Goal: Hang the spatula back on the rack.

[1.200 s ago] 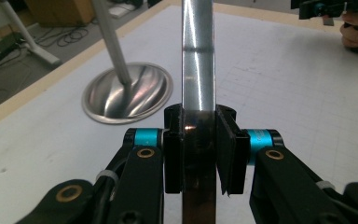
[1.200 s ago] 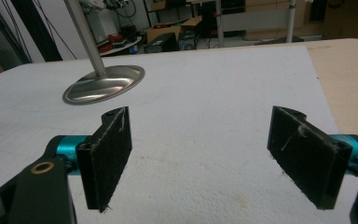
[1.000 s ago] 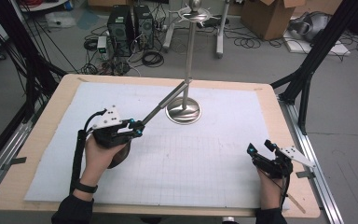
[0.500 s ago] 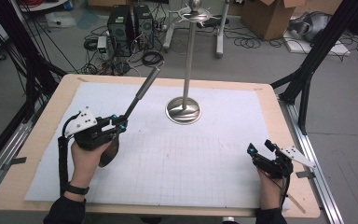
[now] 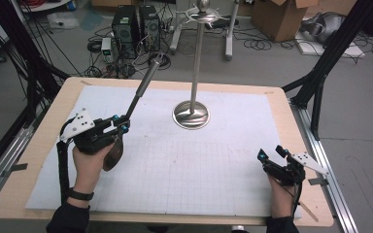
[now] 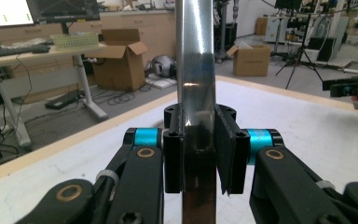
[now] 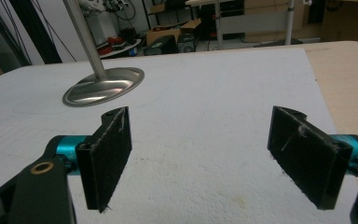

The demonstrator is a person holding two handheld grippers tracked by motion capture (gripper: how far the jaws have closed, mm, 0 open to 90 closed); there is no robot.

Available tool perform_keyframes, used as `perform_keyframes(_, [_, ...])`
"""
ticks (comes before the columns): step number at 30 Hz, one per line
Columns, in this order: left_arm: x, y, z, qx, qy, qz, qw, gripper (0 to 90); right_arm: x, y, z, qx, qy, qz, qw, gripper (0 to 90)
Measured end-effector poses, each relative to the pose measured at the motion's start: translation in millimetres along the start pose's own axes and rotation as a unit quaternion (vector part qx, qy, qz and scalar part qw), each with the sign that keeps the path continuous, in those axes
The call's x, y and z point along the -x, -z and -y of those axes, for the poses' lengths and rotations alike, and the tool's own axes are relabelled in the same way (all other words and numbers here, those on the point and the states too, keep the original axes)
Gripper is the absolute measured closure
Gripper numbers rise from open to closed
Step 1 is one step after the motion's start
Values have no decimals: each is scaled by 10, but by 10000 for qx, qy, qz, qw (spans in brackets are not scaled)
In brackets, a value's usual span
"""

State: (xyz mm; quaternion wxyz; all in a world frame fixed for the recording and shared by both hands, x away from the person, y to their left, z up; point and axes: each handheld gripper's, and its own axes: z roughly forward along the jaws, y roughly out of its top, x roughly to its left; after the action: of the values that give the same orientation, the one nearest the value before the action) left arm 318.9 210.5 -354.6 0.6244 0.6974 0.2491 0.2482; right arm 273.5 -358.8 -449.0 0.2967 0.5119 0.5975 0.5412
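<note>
From the high view, the left hand-held gripper point(image 5: 121, 124) clamps a metal-handled utensil point(image 5: 142, 90), its handle slanting up and away over the table point(image 5: 39, 145); no writing is legible.

In the left gripper view, both pads press the shiny handle point(image 6: 195, 70).

In the right gripper view, the right hand-held gripper point(image 7: 205, 154) is spread wide and empty, the stand base point(image 7: 103, 86) ahead to its left.

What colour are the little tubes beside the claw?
Bright blue tubes on the left claw, clearest in the left gripper view.

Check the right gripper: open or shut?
Open. The right gripper shows its two black pads wide apart, with nothing between them above the white sheet.
</note>
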Motion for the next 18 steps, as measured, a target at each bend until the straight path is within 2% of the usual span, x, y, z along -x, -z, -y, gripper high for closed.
perform_keyframes(5, [33,-81,-97,151,30,84,9998,745,-2,-1,0,4,-8,-6,10000,209])
perform_keyframes(8, [57,-142,-179,193,-43,46,9998,745,0,0,0,4,-4,-9,10000,209])
perform_keyframes(15, [85,-266,-319,366,-32,-100,9993,745,-1,0,-1,1,-9,-18,10000,210])
perform_keyframes(18, [80,-313,-352,384,-33,-102,9992,745,0,-2,-1,6,-4,-21,10000,209])
